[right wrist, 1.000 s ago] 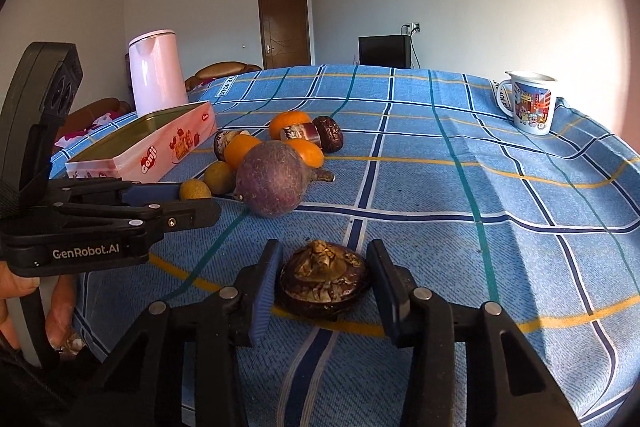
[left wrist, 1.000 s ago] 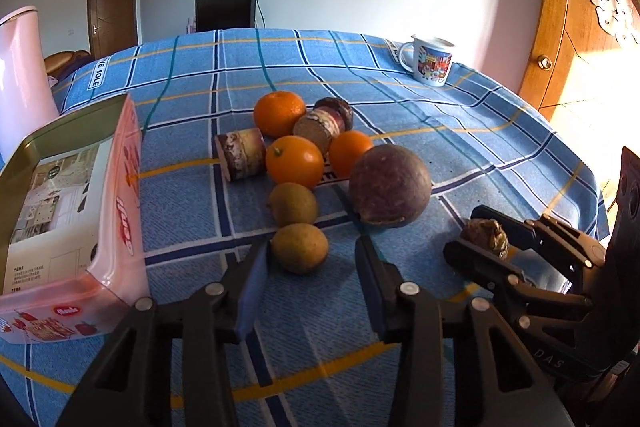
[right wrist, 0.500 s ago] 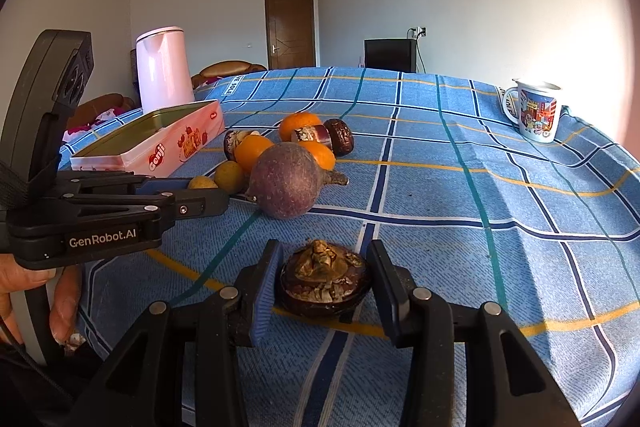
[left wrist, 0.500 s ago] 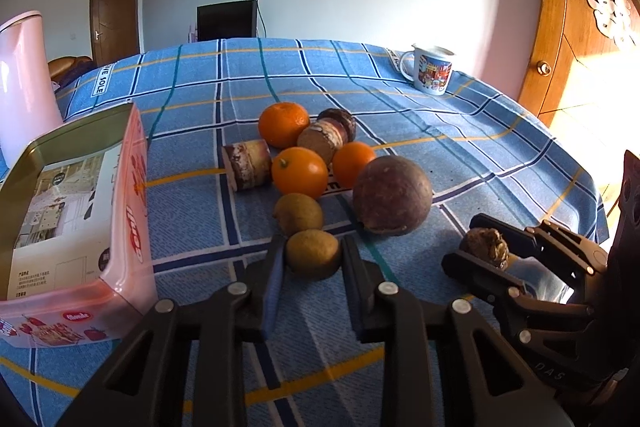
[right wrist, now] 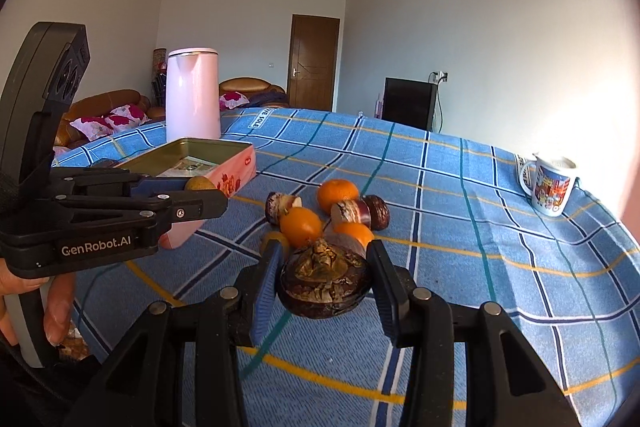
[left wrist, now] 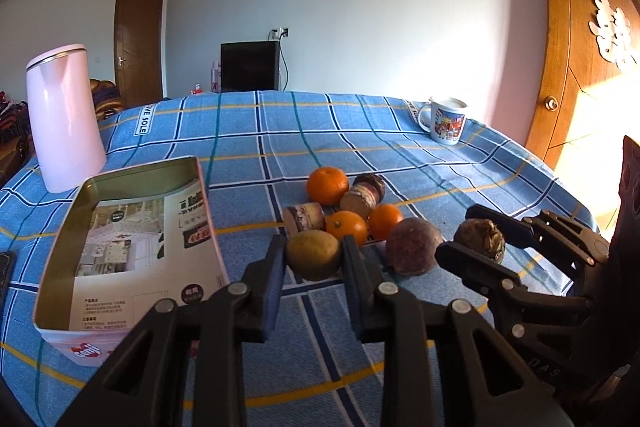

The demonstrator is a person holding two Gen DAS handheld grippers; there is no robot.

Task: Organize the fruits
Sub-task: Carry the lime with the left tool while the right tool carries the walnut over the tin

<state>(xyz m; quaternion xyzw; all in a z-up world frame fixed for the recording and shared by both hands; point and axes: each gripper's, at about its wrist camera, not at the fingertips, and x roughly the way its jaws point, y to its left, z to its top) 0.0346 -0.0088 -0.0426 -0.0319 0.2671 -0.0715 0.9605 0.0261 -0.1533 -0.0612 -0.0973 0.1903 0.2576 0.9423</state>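
Observation:
My left gripper [left wrist: 313, 261] is shut on a small yellow-green fruit [left wrist: 313, 254], lifted off the cloth. My right gripper [right wrist: 324, 277] is shut on a dark mangosteen [right wrist: 325, 285] with a dry brown calyx, also raised. That mangosteen [left wrist: 480, 235] shows in the left wrist view between the right gripper's fingers. On the blue checked tablecloth [left wrist: 360, 147] lie three oranges [left wrist: 327, 185], a big purple passion fruit [left wrist: 414, 246] and cut mangosteen pieces [left wrist: 304, 217]. An open pink tin box [left wrist: 132, 239] stands to the left, with printed paper inside.
A pale pink kettle [left wrist: 64, 119] stands at the far left of the table. A printed mug [left wrist: 446, 121] sits at the far right edge. A hand [right wrist: 56, 311] holds the left gripper's handle. Doors, a dark cabinet and a sofa lie beyond the table.
My left gripper closed on the yellow-green fruit and lifted it off the cloth. The right gripper rose with the mangosteen still in it. Both views tilted upward.

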